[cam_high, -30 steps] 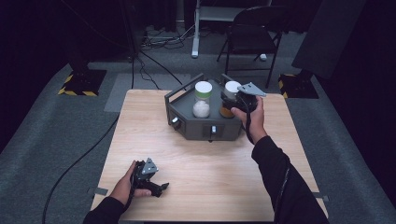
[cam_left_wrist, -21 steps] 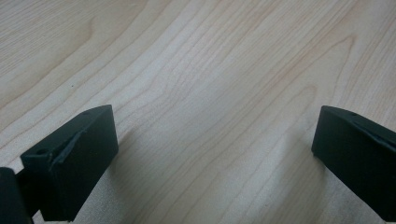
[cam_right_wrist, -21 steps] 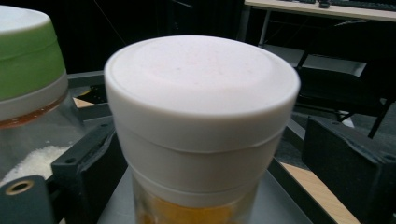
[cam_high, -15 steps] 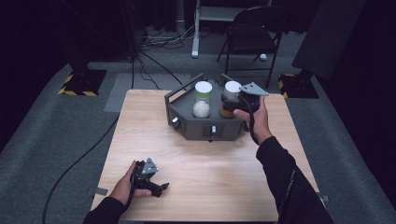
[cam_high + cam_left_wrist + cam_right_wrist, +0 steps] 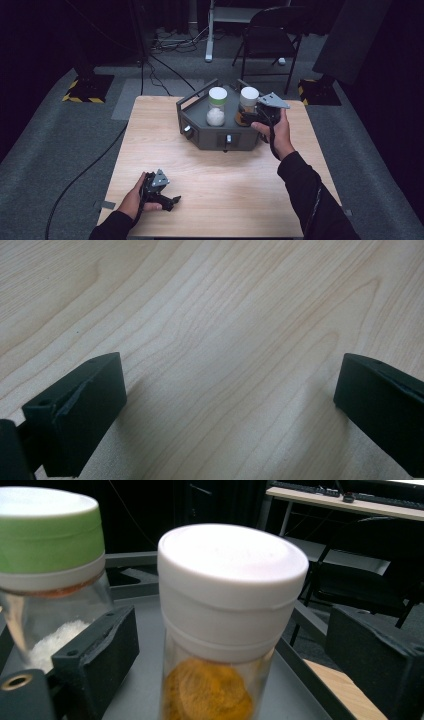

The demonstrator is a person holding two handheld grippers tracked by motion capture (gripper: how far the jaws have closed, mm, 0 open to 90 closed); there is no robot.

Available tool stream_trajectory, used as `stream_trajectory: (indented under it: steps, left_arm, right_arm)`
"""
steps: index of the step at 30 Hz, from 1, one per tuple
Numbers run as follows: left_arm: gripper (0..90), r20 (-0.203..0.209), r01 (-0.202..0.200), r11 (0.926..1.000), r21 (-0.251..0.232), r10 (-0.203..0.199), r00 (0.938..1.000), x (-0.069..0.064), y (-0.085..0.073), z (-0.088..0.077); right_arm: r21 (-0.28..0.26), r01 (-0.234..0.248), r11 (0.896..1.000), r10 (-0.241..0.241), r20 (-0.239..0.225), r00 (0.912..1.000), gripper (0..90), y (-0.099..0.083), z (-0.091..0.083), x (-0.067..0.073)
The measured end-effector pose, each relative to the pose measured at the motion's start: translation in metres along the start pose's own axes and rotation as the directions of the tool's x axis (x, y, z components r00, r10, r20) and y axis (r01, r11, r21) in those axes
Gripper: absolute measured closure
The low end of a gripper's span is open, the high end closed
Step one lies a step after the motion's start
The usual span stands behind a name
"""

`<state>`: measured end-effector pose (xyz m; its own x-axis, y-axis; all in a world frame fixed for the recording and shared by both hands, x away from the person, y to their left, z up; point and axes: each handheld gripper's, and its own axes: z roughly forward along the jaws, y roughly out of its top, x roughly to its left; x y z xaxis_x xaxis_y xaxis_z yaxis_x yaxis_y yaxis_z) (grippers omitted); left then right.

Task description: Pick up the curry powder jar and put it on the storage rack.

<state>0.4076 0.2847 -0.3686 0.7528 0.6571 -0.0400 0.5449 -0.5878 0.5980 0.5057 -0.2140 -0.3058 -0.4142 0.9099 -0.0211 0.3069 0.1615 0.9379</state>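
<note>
My right claw (image 5: 235, 645) stands with its jaws apart on either side of the white-lidded jar (image 5: 232, 625) of orange powder, not yet touching the glass. That jar sits on the grey tray (image 5: 200, 131) by the tabletop's (image 5: 225, 200) far edge, just beside the green-lidded jar (image 5: 217, 106). My left claw (image 5: 225, 405) rests spread wide over bare wood near the near left corner. Closing off-centre could tip the jar or knock its neighbour; gripping only the lid risks slipping.

orange-filled jar (image 5: 227, 630): base cut off, close-up blurred | right claw (image 5: 256, 116): jaws perhaps hidden behind jar
</note>
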Motion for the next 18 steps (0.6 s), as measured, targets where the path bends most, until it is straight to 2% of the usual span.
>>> stream_trajectory:
  steps: [5,9,18]
  left_arm:
    - [0.3,0.0,0.0,1.0,0.0,0.0,1.0,0.0,0.0,0.0]
    - [0.3,0.0,0.0,1.0,0.0,0.0,1.0,0.0,0.0,0.0]
    - [0.3,0.0,0.0,1.0,0.0,0.0,1.0,0.0,0.0,0.0]
  right_arm:
    - [-0.004,0.008,1.0,-0.009,-0.007,0.9999,7.1,-0.006,-0.004,0.001]
    - [-0.005,0.036,0.999,-0.036,-0.015,0.9992,7.1,-0.012,-0.009,0.003]
    - [-0.033,0.048,0.998,-0.05,-0.06,0.9969,6.4,-0.025,-0.021,0.0]
